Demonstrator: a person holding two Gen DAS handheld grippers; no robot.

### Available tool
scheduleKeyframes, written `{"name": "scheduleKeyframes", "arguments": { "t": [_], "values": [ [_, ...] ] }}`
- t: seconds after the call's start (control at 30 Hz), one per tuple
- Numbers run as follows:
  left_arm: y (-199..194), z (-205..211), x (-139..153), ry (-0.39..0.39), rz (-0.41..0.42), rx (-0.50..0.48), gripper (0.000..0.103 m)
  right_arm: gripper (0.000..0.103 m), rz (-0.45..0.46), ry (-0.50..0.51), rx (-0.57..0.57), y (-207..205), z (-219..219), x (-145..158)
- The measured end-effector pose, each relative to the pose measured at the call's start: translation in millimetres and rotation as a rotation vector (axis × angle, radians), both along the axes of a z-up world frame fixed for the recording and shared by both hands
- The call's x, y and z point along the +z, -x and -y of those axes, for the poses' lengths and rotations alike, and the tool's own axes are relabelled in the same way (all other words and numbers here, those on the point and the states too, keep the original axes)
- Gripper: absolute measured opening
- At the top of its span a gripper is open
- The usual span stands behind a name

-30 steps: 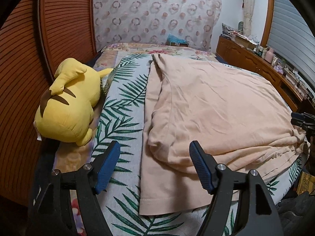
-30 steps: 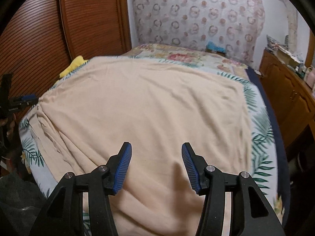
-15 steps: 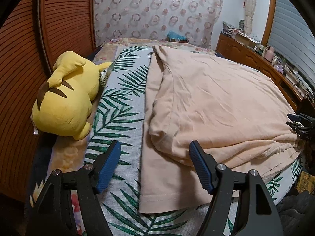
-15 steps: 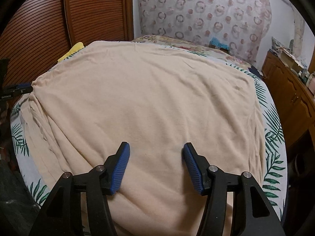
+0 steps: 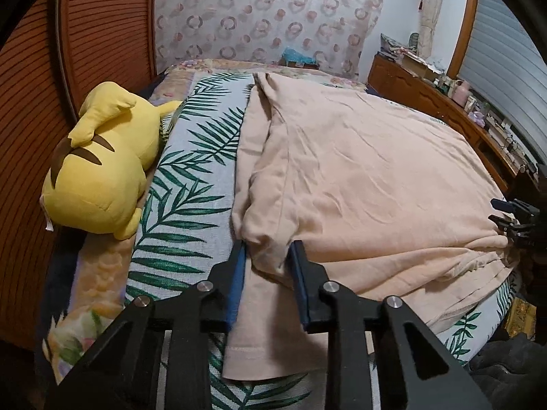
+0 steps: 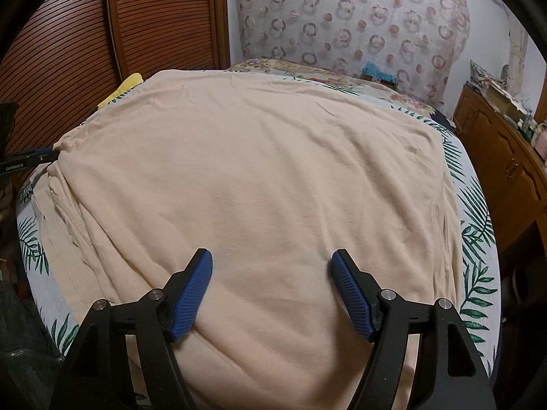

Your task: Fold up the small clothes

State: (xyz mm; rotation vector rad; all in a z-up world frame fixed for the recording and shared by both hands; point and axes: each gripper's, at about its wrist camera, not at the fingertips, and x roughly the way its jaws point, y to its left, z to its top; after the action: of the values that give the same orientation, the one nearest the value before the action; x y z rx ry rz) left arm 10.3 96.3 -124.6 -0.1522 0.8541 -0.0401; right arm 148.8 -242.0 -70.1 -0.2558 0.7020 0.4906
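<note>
A peach-coloured garment (image 5: pixel 359 177) lies spread over the bed, its near left part folded over into a thick edge. My left gripper (image 5: pixel 266 253) has its blue-padded jaws drawn in around that folded corner, with the cloth bunched between them. In the right wrist view the same garment (image 6: pixel 259 177) fills the bed. My right gripper (image 6: pixel 271 266) is open, its jaws wide apart and low over the near edge of the cloth. The left gripper shows at the far left in the right wrist view (image 6: pixel 30 159), the right one at the far right in the left wrist view (image 5: pixel 512 218).
A yellow plush toy (image 5: pixel 99 164) lies on the left side of the bed against a slatted wooden door (image 5: pixel 30 109). A leaf-print sheet (image 5: pixel 195 184) covers the bed. A wooden cabinet (image 5: pixel 444 102) with clutter runs along the right wall.
My left gripper has moved forward onto the folded corner and its jaws have closed in on the cloth. My right gripper has moved closer over the garment and stayed open.
</note>
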Motion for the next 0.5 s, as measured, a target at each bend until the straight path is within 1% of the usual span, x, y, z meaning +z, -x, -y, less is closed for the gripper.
{"name": "scheduleKeyframes", "arguments": {
  "t": [0.03, 0.07, 0.13, 0.2, 0.37, 0.5],
  "values": [
    [-1.1, 1.2, 0.4, -0.006, -0.002, -0.003, 0.016, 0.074, 0.000, -0.001, -0.001, 0.0, 0.1, -0.1],
    [-1.8, 1.8, 0.7, -0.001, -0.005, -0.009, 0.012, 0.074, 0.000, -0.001, 0.000, -0.3, 0.2, 0.4],
    [-1.4, 2.5, 3.7, 0.008, 0.002, -0.005, 0.008, 0.074, -0.001, -0.001, 0.000, -0.3, 0.3, 0.4],
    [2.5, 5.5, 14.1, 0.019, 0.041, 0.002, 0.007, 0.074, -0.002, -0.003, 0.001, -0.2, 0.0, 0.1],
    [10.2, 28.8, 52.5, 0.012, 0.153, -0.051, 0.007, 0.074, -0.002, -0.003, 0.002, 0.0, 0.1, 0.3],
    [11.2, 42.6, 69.6, 0.024, 0.214, -0.098, 0.007, 0.075, -0.002, -0.003, 0.002, 0.0, 0.2, 0.3]
  ]
}}
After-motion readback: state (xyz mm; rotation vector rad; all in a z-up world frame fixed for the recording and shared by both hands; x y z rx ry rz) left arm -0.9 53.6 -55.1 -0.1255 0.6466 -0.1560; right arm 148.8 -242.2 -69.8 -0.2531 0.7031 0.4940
